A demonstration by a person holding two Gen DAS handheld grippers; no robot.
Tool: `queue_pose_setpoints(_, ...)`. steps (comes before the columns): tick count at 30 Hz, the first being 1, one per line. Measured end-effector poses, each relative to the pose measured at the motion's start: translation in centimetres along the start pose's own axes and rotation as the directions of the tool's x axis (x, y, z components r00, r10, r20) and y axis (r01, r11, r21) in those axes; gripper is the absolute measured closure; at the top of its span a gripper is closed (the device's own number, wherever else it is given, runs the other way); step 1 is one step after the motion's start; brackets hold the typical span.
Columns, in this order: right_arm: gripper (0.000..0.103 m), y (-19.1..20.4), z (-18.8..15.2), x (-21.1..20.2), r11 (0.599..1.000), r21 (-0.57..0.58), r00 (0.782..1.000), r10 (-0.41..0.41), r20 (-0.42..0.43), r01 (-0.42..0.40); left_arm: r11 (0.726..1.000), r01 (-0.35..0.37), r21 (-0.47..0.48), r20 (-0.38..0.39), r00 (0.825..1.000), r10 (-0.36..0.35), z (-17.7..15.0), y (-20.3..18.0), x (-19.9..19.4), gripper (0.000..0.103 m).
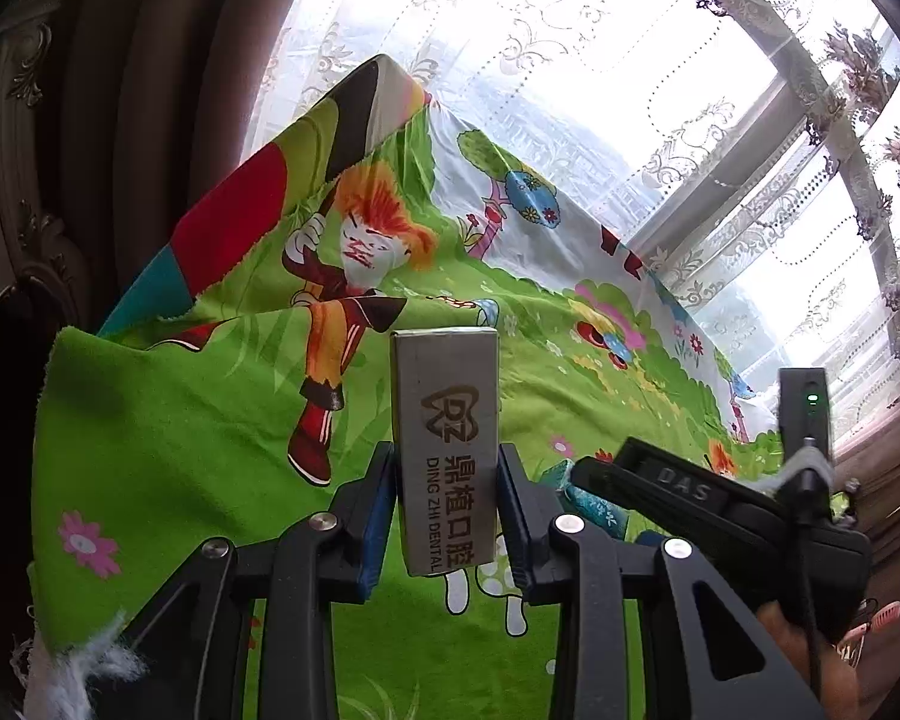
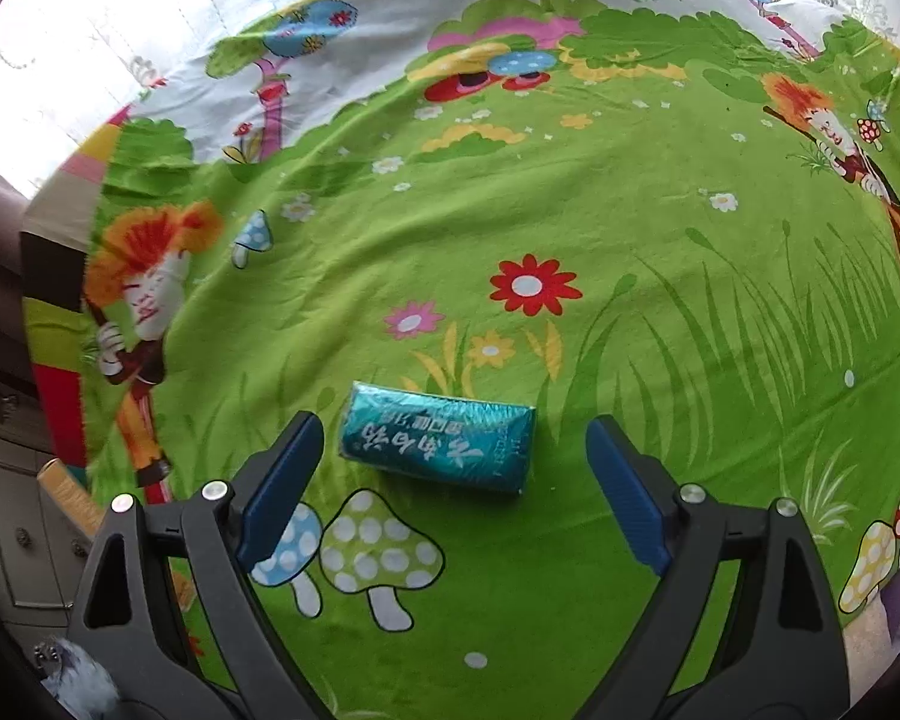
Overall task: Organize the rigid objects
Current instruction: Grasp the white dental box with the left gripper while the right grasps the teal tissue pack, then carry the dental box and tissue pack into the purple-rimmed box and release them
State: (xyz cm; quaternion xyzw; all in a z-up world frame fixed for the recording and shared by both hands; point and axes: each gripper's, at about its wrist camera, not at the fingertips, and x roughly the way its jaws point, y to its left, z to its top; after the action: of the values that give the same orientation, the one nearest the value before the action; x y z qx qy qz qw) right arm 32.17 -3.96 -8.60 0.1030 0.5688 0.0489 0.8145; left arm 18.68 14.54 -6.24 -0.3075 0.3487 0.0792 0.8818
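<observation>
Bright window (image 1: 600,60), lace curtain (image 1: 750,192), carved cabinet (image 2: 24,546), cartoon-print tablecloth (image 2: 630,228)

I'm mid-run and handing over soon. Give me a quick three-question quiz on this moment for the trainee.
1. True or false: the left gripper is clamped on the grey rectangular cardboard box with the dental logo.
2. Multiple choice: the teal foil-wrapped rectangular packet is (A) gripped by the right gripper, (B) lying on the green cartoon-print cloth between that gripper's spread fingers, untouched, (C) stacked on the grey box.
3. Fill in: the right gripper's jaws are ____.

Key: 1 true; 2 B; 3 open.
</observation>
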Motion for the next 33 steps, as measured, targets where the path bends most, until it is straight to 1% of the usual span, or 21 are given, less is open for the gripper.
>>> queue_pose_setpoints(2,0.012,0.0,0.1,0.5,1.0,0.012,1.0,0.006,-0.008,-0.006,1.0,0.004,0.006,0.002,1.0,-0.004,-0.1,-0.1,0.0,0.069)
queue_pose_setpoints(4,0.012,0.2,0.2,0.9,1.0,0.007,1.0,-0.006,-0.002,0.006,1.0,0.004,0.009,-0.001,1.0,-0.004,-0.2,-0.2,0.0,0.069)
queue_pose_setpoints(7,0.012,0.1,0.1,1.8,1.0,-0.001,1.0,-0.016,-0.015,0.015,1.0,0.0,0.016,-0.007,1.0,0.0,-0.3,-0.3,0.2,0.069)
queue_pose_setpoints(8,0.017,0.0,0.1,1.9,1.0,-0.008,1.0,-0.021,-0.012,0.021,1.0,0.0,0.018,-0.007,1.0,0.0,-0.3,-0.3,0.3,0.069)
queue_pose_setpoints(9,0.026,0.0,0.0,2.0,0.999,-0.024,0.999,-0.031,-0.011,0.031,1.0,0.0,0.021,-0.007,1.0,0.0,-0.4,-0.4,0.3,0.069)
queue_pose_setpoints(10,0.026,0.0,-0.1,1.9,0.998,-0.041,0.999,-0.049,-0.001,0.049,1.0,0.001,0.027,-0.007,1.0,-0.001,-0.4,-0.5,0.3,0.069)
queue_pose_setpoints(13,0.026,-0.2,-0.7,1.7,0.997,-0.069,1.0,-0.022,0.001,0.022,0.999,0.002,0.045,-0.008,1.0,-0.001,-0.5,-0.9,0.4,0.069)
queue_pose_setpoints(14,0.026,-0.3,-0.8,1.5,0.997,-0.079,1.0,-0.026,0.007,0.026,0.999,0.002,0.051,-0.008,1.0,-0.001,-0.5,-1.0,0.4,0.069)
queue_pose_setpoints(19,0.026,-0.6,-2.7,-0.8,0.985,-0.171,0.998,-0.026,0.064,0.036,0.996,0.016,0.088,-0.018,1.0,-0.014,-1.0,-2.1,0.0,0.069)
queue_pose_setpoints(23,0.026,-1.6,-4.1,-3.5,0.972,-0.227,0.992,-0.028,0.124,0.056,0.989,0.044,0.144,-0.035,0.999,-0.039,-1.9,-4.0,-1.0,0.069)
queue_pose_setpoints(27,0.026,-3.3,-5.7,-6.2,0.968,-0.245,0.985,-0.018,0.17,0.06,0.978,0.08,0.193,-0.067,0.995,-0.069,-3.2,-6.1,-2.2,0.069)
queue_pose_setpoints(33,0.026,-6.8,-7.9,-10.0,0.973,-0.218,0.974,-0.022,0.227,0.073,0.953,0.131,0.272,-0.104,0.989,-0.106,-5.8,-9.5,-4.4,0.069)
